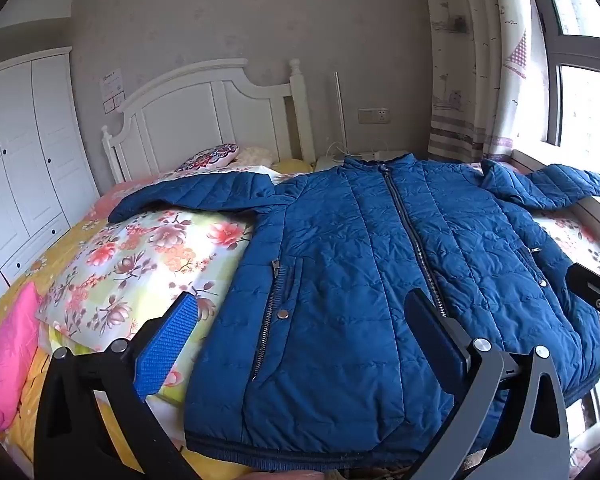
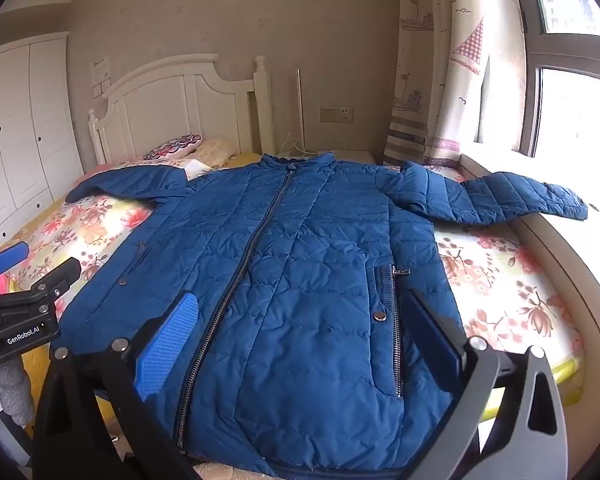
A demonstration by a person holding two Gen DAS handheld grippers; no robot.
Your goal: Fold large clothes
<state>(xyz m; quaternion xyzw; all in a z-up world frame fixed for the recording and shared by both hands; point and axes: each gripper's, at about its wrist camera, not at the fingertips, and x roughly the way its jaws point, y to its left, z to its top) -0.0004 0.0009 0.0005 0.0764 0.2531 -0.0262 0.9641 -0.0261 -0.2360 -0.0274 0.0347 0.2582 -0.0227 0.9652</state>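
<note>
A blue quilted jacket (image 1: 340, 264) is laid flat, front up and zipped, across the bed (image 1: 32, 276), with its collar toward the white headboard (image 1: 204, 116) and its ribbed hem at the foot edge, nearest the cameras. One sleeve (image 1: 188, 194) is stretched out toward the wardrobe side of the bed, over a floral quilt (image 1: 140, 264). The other sleeve (image 2: 496, 200) is spread toward the window side, its cuff laid on the sill ledge (image 2: 560, 256) beyond the bed's edge.

The left gripper (image 1: 300, 344) is held above the hem on the wardrobe-side half of the jacket, pointed down at a slant. Its jaws are spread wide and nothing is gripped between them; one blue pad is seen over the quilt just beside the jacket's edge, the other finger near the central zip (image 1: 412, 236).

The right gripper (image 2: 304, 340) is held above the window-side half of the hem, likewise slanted down. Its jaws are also spread wide and released, with the fabric around the pocket zip (image 2: 396, 332) seen between them but not pinched.

Each gripper is seen at the side edge of the other's view. A pink cloth (image 1: 8, 352) is seen at the wardrobe-side foot corner of the bed, and patterned pillows (image 1: 212, 156) are set at the headboard edge.
</note>
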